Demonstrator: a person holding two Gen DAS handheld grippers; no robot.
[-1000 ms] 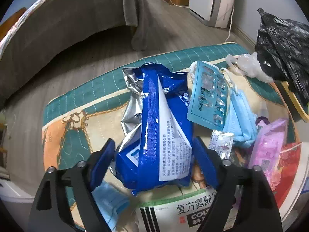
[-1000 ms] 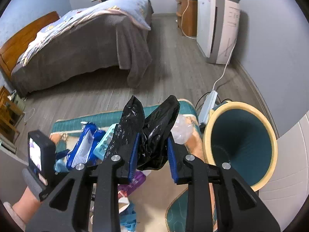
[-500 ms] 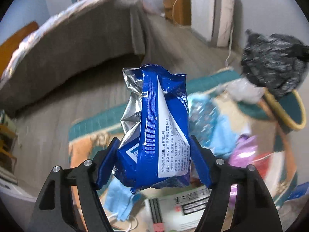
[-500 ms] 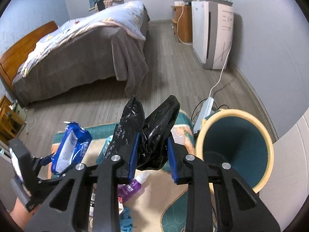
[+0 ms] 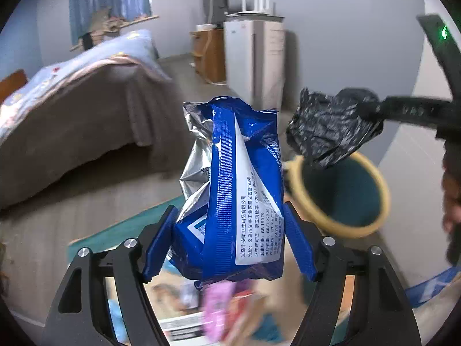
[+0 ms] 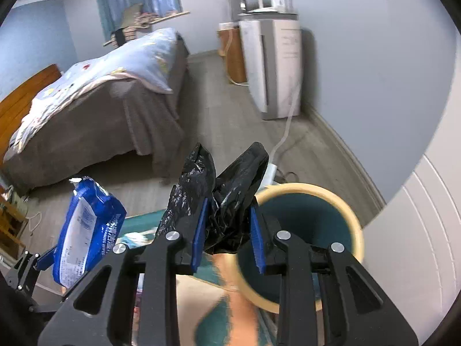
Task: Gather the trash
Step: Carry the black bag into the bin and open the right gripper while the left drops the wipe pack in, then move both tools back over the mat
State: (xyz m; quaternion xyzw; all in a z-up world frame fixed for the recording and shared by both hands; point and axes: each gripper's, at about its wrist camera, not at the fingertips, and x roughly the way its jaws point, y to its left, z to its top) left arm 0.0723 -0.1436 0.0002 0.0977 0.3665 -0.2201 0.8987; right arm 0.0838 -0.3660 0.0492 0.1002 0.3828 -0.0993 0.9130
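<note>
We hold two trash items aloft for binning: left claw [image 5: 229, 242] clamped on the crinkled blue foil wipes packet [image 5: 233, 190], right claw [image 6: 227, 235] clenched on the crumpled black plastic bag [image 6: 222, 199], with the teal, cream-rimmed bin [image 6: 311, 222] just beyond its tips.

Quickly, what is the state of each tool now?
Left tool: closed on the blue wipes pack.
Right tool: closed on the black plastic bag.
</note>
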